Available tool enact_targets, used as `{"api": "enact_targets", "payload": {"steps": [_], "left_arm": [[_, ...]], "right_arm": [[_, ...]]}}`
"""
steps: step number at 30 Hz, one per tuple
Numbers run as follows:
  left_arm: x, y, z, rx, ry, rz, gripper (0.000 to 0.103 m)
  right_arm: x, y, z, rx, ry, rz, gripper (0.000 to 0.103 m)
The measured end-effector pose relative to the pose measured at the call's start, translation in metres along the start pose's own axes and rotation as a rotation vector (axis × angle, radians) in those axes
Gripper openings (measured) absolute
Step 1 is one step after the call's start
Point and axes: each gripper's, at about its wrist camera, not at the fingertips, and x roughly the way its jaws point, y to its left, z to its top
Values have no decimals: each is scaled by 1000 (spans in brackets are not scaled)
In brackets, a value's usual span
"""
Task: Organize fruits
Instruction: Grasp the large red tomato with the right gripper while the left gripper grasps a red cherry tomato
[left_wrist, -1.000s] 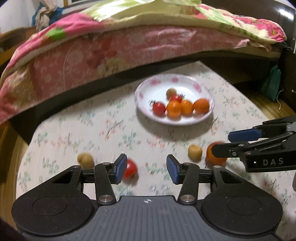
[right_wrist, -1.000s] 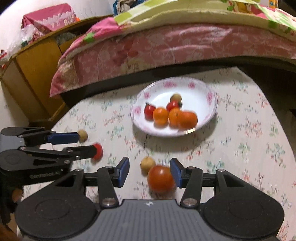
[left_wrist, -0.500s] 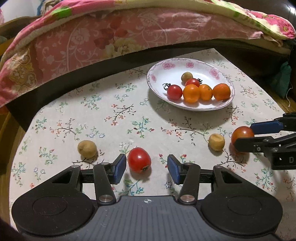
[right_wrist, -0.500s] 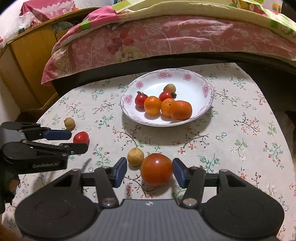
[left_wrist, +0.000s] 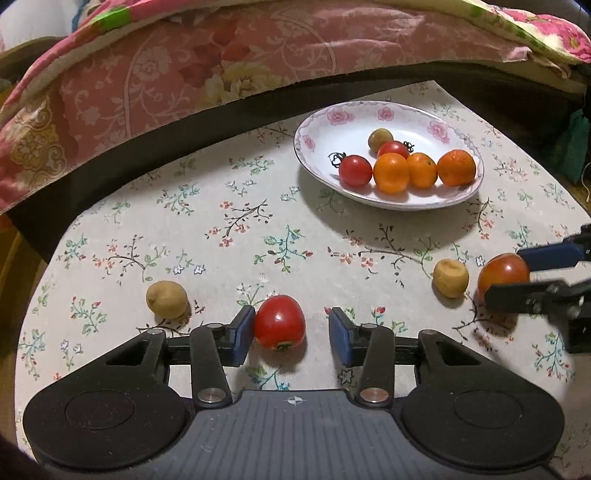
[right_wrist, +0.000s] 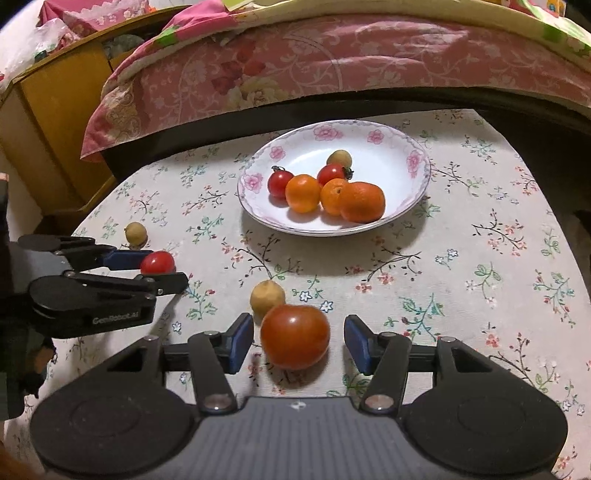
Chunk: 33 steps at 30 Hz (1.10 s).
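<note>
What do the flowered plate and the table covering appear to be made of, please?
Plate: probably glazed ceramic, glossy white with printed pink roses, though melamine could look similar. Table covering: seemingly matte woven cloth with a floral print and no shine.

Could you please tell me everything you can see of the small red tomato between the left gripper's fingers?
The small red tomato is smooth, glossy and roundish, lying tipped so its dried greenish stem scar faces the camera. It rests on the floral tablecloth, between the open left gripper's blue pads. The left pad looks to be at its skin; the right pad stands clear. A tan, wrinkled round fruit lies apart to its left.
</note>
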Motion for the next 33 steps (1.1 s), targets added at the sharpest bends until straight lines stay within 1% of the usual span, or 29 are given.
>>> {"api": "enact_targets", "payload": {"steps": [3, 7, 8, 9, 10, 16, 21, 23, 27, 30, 33], "left_arm": [[1, 1, 2, -10, 0, -2, 51], [4, 2, 2, -20, 1, -5, 50], [4, 2, 3, -19, 0, -3, 44], [4, 2, 3, -21, 1, -5, 36], [4, 3, 3, -27, 3, -11, 36], [-3, 0, 0, -19, 13, -35, 36], [-20, -7, -7, -12, 23, -65, 36], [-29, -13, -12, 4, 26, -68, 36], [-44, -23, -29, -6, 35, -93, 36], [-48, -29, -40, 1, 48, -108, 36], [-48, -33, -46, 24, 47, -102, 36]], "right_arm": [[5, 1, -1, -12, 18, -2, 48], [9, -1, -2, 8, 35, 6, 47], [10, -1, -1, 7, 36, 6, 46], [10, -1, 0, 9, 35, 11, 40], [10, -1, 0, 8, 35, 13, 36], [10, -1, 0, 2, 39, 10, 36], [2, 3, -5, -7, 50, 29, 36], [-6, 8, -9, -26, 46, 38, 36], [-18, 17, -19, -54, 49, 43, 36], [-24, 25, -33, -68, 70, 47, 36], [-27, 31, -44, -88, 83, 35, 36]]}}
